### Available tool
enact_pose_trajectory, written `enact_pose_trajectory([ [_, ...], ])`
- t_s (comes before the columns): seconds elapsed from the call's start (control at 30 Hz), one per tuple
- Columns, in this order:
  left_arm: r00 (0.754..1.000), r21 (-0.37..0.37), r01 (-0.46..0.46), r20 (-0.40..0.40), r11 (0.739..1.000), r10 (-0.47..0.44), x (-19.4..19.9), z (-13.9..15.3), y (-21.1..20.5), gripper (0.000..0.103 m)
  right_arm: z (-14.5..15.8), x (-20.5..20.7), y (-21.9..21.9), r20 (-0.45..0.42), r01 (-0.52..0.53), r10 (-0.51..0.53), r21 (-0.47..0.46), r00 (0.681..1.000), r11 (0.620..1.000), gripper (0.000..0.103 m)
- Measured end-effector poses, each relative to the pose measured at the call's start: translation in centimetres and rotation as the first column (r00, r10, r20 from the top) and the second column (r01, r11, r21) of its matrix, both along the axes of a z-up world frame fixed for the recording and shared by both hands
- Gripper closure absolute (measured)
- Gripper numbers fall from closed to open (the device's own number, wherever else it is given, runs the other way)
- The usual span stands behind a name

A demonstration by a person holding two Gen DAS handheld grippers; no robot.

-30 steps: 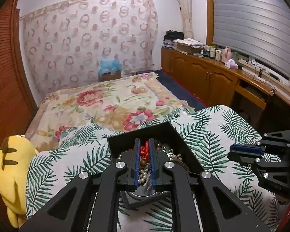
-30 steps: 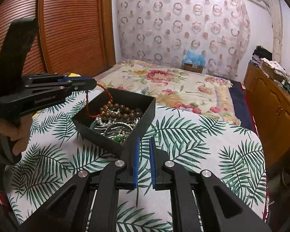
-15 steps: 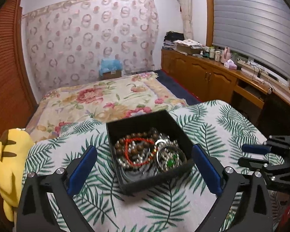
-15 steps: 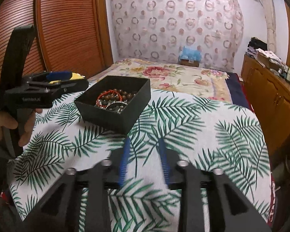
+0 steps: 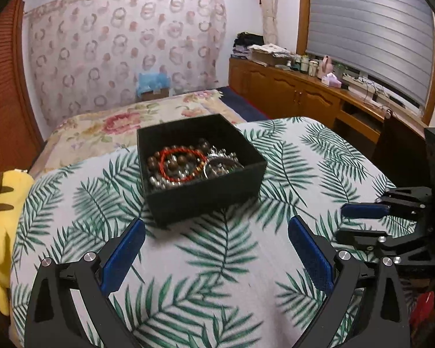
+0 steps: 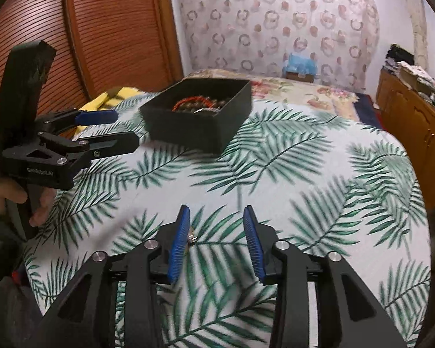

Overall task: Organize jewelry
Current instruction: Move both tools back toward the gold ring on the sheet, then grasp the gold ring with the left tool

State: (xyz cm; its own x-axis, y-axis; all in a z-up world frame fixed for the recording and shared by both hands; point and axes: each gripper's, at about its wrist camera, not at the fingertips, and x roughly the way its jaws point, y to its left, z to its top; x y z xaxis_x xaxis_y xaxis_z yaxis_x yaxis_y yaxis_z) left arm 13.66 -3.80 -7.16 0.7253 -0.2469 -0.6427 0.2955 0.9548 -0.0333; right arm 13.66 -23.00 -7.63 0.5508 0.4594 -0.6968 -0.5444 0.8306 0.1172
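Item: black box (image 5: 200, 171) of jewelry, open-topped, standing toward the far edge of the table (image 5: 217, 261), which wears a palm-leaf cloth. Contents: a red bracelet (image 5: 182, 163) lying on brown wooden beads (image 5: 174, 159), with pearls and silver pieces tangled beneath and beside.

Left gripper (image 5: 216, 249): fingers spread wide, nothing between them, hanging over bare cloth on the near side of the box and apart from it.

Right gripper (image 6: 216, 243): fingers partly apart and closing, low over the near part of the table. A small metallic bit (image 6: 192, 237) sits just beside the inner face of the left finger; the view is blurred, so I cannot tell whether it is a clasp, a ring, or touching the pad.

Risks, as judged:
- the closing fingers could nudge that small piece aside or pinch the cloth with it, and a tug on the cloth would shift the box;
- the tangle in the box may lift out together if one strand is pulled.

Views compared: the left wrist camera looks down into the box and shows its contents. The right wrist camera sees only the rim and a strip of red, but alone shows the small piece and the person's hand (image 6: 3, 194) on the left gripper's handle.
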Motion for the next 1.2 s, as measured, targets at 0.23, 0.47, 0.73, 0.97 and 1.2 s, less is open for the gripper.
enact_pose_trajectory([
  [0.23, 1.000, -0.022, 0.005, -0.025, 1.000, -0.006, -1.2, -0.5, 0.1, 0.008, -0.9, 0.0, 1.4, -0.044, -0.038, 0.037, -0.014, 0.998, 0.999, 0.081],
  [0.47, 0.998, -0.023, 0.032, -0.046, 0.999, -0.033, -1.8, -1.2, -0.9, 0.008, -1.7, 0.2, 1.7, -0.082, -0.064, 0.062, -0.020, 0.995, 0.998, 0.096],
  [0.73, 0.995, -0.014, 0.069, -0.078, 0.998, -0.069, -2.0, -2.1, -2.5, 0.008, -0.5, -0.1, -0.8, -0.044, -0.005, 0.004, -0.005, 0.999, 1.000, 0.096],
  [0.97, 0.985, 0.027, 0.146, -0.092, 0.989, -0.143, -2.8, -2.8, -5.3, 0.008, -0.5, -0.8, -2.8, -0.029, 0.044, -0.045, -0.023, 0.999, 0.999, 0.096],
  [1.2, 0.969, 0.060, 0.230, -0.111, 0.971, -0.222, -3.4, -3.3, -7.7, 0.038, -1.2, -1.2, -4.1, -0.037, 0.067, -0.068, -0.030, 0.997, 0.997, 0.096],
])
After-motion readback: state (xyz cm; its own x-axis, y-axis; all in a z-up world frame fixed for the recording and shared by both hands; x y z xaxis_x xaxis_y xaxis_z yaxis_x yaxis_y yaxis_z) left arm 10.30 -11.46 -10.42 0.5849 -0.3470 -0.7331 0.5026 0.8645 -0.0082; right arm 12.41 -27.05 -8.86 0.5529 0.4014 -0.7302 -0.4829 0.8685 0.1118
